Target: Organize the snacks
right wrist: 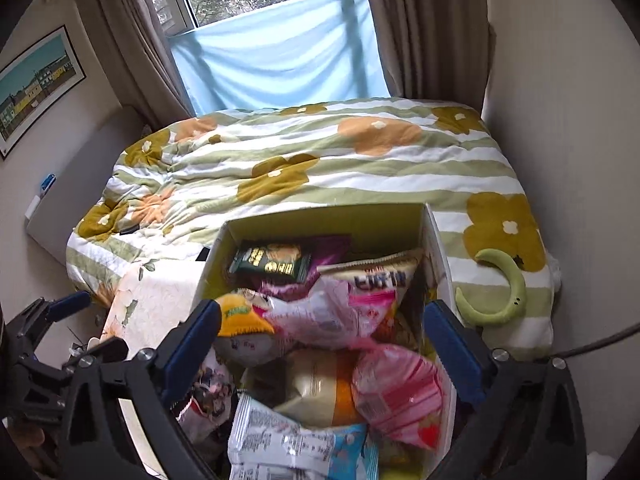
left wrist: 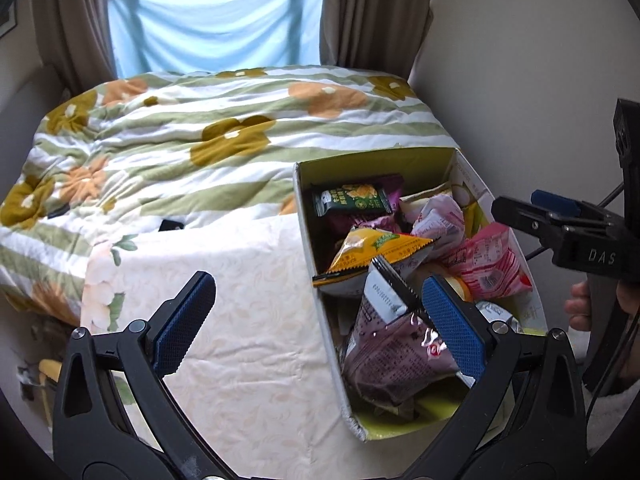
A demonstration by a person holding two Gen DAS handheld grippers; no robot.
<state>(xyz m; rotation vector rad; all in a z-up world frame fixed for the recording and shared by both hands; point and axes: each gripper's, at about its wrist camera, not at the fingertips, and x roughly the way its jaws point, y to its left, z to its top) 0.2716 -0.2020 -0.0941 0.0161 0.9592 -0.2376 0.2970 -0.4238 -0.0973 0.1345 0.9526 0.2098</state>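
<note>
A cardboard box (left wrist: pixel 308 216) with a yellow-green inside stands on a cream floral cloth (left wrist: pixel 248 344) and holds several snack packets. Among them are a dark green packet (left wrist: pixel 352 198), a yellow packet (left wrist: pixel 380 250), a pink packet (left wrist: pixel 488 264) and a purple packet (left wrist: pixel 394 354). My left gripper (left wrist: pixel 316 320) is open, its right finger over the box's near end beside the purple packet. My right gripper (right wrist: pixel 322 346) is open and empty, hovering over the box (right wrist: pixel 434 248) above a pink packet (right wrist: pixel 398 396) and a white-blue packet (right wrist: pixel 296 440). The right gripper also shows in the left wrist view (left wrist: pixel 516 208).
Behind the box lies a bed with a green-striped floral quilt (left wrist: pixel 208 136). A green crescent-shaped object (right wrist: pixel 500 292) rests on the quilt right of the box. A window with blue cloth and brown curtains (right wrist: pixel 132 40) is at the back. A wall (left wrist: pixel 520 60) runs close on the right.
</note>
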